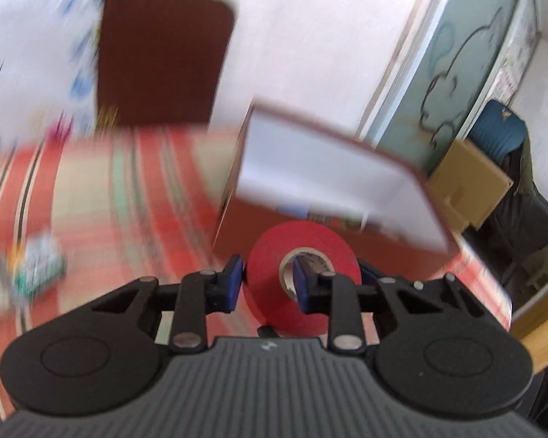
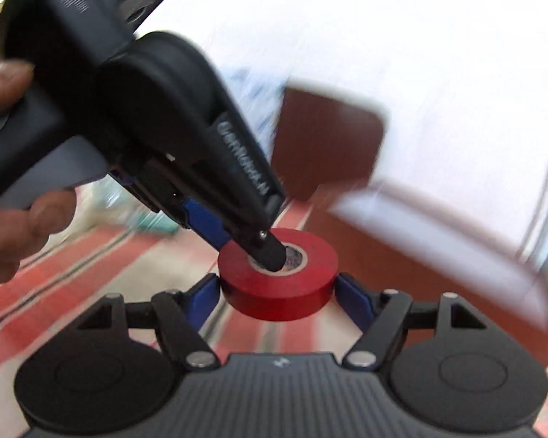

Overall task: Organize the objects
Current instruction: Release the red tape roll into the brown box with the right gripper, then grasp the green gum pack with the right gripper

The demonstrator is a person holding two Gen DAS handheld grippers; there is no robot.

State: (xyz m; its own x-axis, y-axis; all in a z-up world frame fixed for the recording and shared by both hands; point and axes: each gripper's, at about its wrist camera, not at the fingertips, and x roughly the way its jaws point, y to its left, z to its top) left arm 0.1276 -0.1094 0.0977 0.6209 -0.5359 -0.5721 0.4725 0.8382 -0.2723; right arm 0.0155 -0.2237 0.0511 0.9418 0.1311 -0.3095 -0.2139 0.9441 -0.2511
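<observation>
Above the striped cloth (image 1: 102, 197), near the brown box (image 1: 310, 197), your left gripper (image 1: 265, 281) is clamped on the red tape roll (image 1: 274, 292): one finger inside the core, one on the outer face. Your right gripper (image 2: 277, 292) has both blue pads (image 2: 350, 295) against the roll's (image 2: 277, 292) sides, so two grippers hold it. Box is open, white-lined. Frames are motion-blurred.
</observation>
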